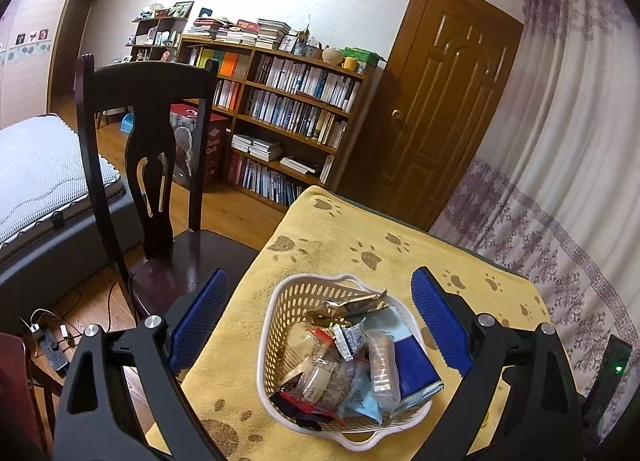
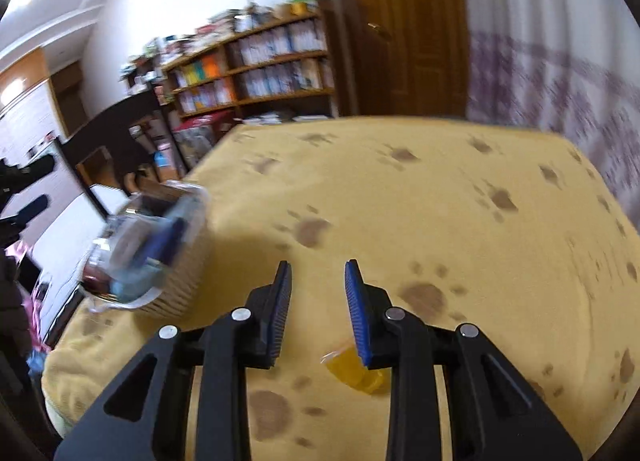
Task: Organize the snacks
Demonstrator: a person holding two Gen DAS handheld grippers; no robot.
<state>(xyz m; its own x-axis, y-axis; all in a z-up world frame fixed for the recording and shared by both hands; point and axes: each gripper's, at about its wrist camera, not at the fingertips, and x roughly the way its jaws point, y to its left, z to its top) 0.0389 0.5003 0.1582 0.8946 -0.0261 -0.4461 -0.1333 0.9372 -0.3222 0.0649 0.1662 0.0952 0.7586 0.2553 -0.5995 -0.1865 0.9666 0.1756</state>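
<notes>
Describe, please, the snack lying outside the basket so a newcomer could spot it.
On the yellow paw-print cloth, look beside the right claw. A small yellow wrapped snack lies by its blue pad, alone on the cloth; all the others sit in the basket.

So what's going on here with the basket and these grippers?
A person with a gripper in each hand is sorting snacks on a yellow paw-print cloth. The white plastic basket already holds a pile of wrapped snacks. The left gripper hangs open around it, holding nothing. The right gripper, open too, is by a yellow wrapped snack lying loose on the cloth.
</notes>
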